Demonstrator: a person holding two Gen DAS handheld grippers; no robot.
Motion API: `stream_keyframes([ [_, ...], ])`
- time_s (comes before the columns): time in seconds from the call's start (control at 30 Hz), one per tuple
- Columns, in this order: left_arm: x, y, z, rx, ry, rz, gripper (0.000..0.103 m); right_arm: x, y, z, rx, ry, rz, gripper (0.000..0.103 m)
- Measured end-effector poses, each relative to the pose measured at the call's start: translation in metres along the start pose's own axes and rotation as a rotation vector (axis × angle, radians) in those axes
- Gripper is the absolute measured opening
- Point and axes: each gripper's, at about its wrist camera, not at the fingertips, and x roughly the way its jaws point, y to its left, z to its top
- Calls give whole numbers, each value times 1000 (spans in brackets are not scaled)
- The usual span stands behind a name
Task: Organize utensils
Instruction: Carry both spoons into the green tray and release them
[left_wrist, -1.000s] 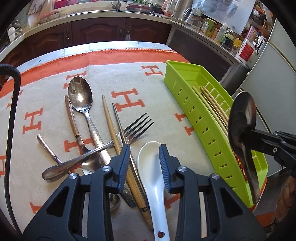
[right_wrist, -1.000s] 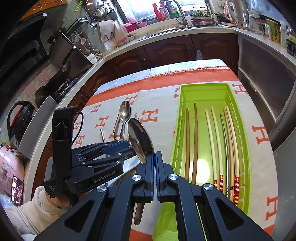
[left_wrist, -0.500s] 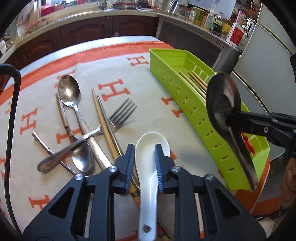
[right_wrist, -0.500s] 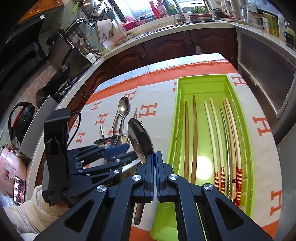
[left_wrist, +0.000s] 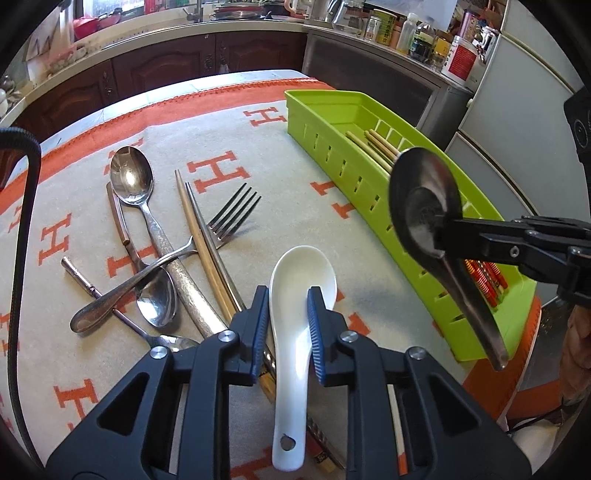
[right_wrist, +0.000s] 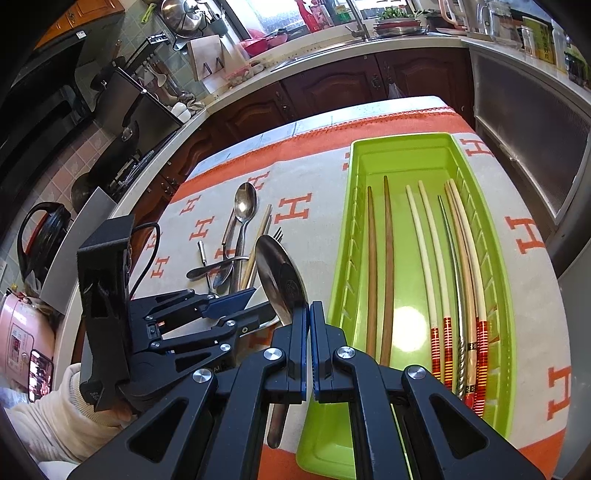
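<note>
My left gripper (left_wrist: 286, 325) has its fingers around the neck of a white ceramic spoon (left_wrist: 295, 354) and grips it over the cloth. My right gripper (right_wrist: 308, 347) is shut on a dark metal spoon (right_wrist: 282, 280), held bowl up just left of the green tray (right_wrist: 406, 158). That spoon also shows in the left wrist view (left_wrist: 428, 210), beside the tray's near wall (left_wrist: 354, 184). Several chopsticks (right_wrist: 424, 258) lie in the tray. On the cloth lie metal spoons (left_wrist: 131, 177), a fork (left_wrist: 229, 218) and loose chopsticks (left_wrist: 201, 240).
An orange and beige cloth (left_wrist: 229, 140) covers the table. Kitchen counters with jars (left_wrist: 388, 29) and dark cabinets (right_wrist: 332, 85) surround it. The table edge runs just right of the tray (right_wrist: 554, 258).
My left gripper has closed in on the white spoon and lifted it off the cloth. My right gripper has carried the dark spoon a little closer to the tray.
</note>
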Motion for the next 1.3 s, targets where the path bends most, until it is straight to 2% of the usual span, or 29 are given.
stream_keyframes([
  [0.07, -4, -1, 0, -17, -5, -12, 7, 2, 0, -3, 2, 2, 2, 2],
  [0.13, -9, 0, 3, -49, -8, -32, 2, 2, 1, -3, 6, -2, 5, 2],
  [0.27, -14, -3, 4, -108, 15, -34, 2, -3, -2, -4, 13, -17, 5, 2],
  [0.37, -24, -4, 5, -154, 3, -37, 2, -11, -7, -3, 27, -38, 6, 1],
  [0.53, -59, -12, 20, -218, -60, -65, 2, -27, -27, -1, 72, -84, -9, 2],
  [0.73, -83, -47, 50, -210, -141, -46, 2, -36, -62, -1, 147, -106, -88, 2],
  [1.0, -38, -75, 83, -236, -100, 4, 2, -20, -95, 3, 222, -86, -108, 2],
  [1.3, 19, -57, 119, -275, -64, 74, 2, 46, -115, 76, 232, 3, -156, 2],
])
